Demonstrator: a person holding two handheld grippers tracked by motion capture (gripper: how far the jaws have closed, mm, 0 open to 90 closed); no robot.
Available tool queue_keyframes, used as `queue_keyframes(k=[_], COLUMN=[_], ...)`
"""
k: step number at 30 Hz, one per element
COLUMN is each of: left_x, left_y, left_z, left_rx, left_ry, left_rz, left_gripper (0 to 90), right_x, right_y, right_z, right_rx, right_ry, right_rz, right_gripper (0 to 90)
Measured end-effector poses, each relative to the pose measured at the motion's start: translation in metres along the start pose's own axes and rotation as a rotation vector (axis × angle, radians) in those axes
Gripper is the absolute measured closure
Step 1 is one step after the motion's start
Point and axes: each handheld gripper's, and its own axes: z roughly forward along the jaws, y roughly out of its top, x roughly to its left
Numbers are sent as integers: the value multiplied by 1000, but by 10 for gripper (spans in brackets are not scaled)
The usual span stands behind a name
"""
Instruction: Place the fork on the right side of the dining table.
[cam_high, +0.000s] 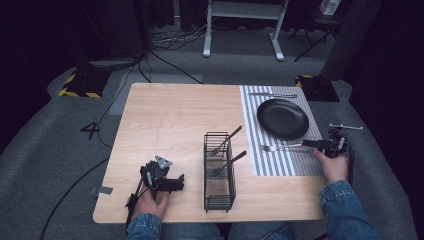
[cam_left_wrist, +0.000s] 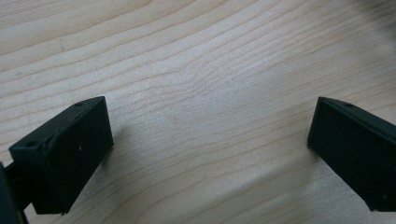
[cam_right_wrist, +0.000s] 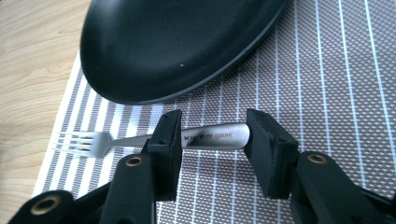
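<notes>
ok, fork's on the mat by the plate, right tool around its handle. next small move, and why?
Probably back the right tool straight off the fork. The fork lies flat on the striped placemat beside the black plate, and the jaws stand apart from its handle, so it looks placed.

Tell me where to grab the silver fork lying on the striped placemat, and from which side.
Take the silver fork by its flat handle, near the end away from the tines, coming down from above with the jaws across its width. It lies flat on the striped placemat beside the black plate, tines toward the table's middle. The right gripper already straddles that handle, apparently open.
</notes>
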Motion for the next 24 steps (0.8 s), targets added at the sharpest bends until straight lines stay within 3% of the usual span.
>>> queue_keyframes(k=[14,19,24], left_x=[0,0,0], left_y=[0,0,0], left_z=[0,0,0], left_rx=[0,0,0], left_ry=[0,0,0], left_rz=[0,0,1], left_gripper=[1,2,1], right_x=[-2,-1,0], right_y=[0,0,1], right_z=[0,0,-5], right_rx=[-9,-5,-38], right_ry=[-19,-57,-46], right_rz=[2,-12,-29], right_gripper=[526,515,513])
